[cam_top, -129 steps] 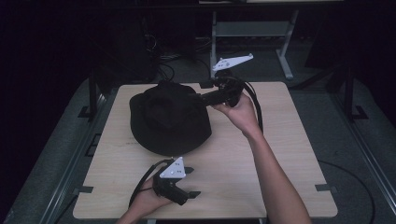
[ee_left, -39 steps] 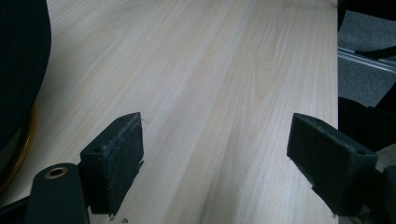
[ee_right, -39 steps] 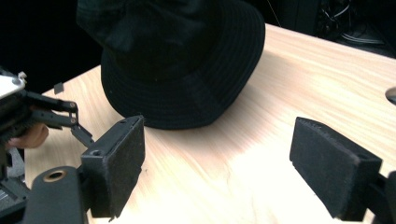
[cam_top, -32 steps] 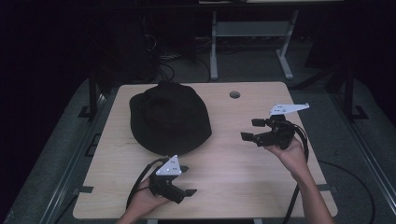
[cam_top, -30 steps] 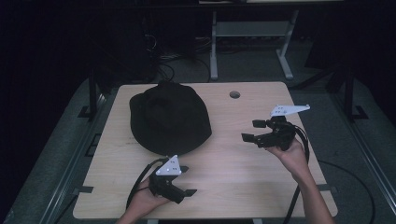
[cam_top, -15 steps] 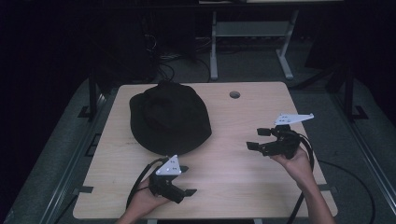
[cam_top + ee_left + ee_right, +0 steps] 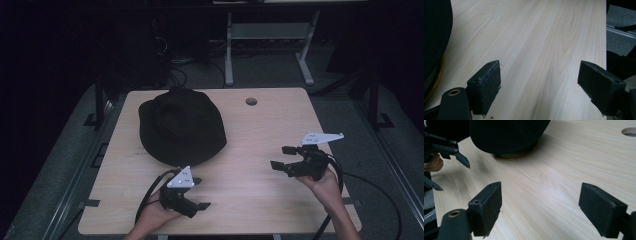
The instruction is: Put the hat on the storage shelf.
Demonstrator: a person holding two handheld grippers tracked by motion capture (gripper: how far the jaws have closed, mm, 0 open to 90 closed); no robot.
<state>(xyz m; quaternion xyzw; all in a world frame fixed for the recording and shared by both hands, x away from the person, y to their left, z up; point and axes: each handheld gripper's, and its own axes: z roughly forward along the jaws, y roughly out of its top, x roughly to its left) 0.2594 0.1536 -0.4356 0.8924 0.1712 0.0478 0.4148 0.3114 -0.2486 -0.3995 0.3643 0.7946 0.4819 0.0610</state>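
Two grippers, left gripper point(image 7: 199, 193) jaws wide, right gripper point(image 7: 283, 157) jaws wide, both empty, black hat point(image 7: 181, 126) untouched

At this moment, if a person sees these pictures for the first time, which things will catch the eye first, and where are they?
The black brimmed hat stands out most, lying on the far left part of the light wooden table. Next come the two hand-held grippers: the left gripper low near the front edge, just in front of the hat, and the right gripper toward the right side, both open and holding nothing. A small round hole shows near the far edge.
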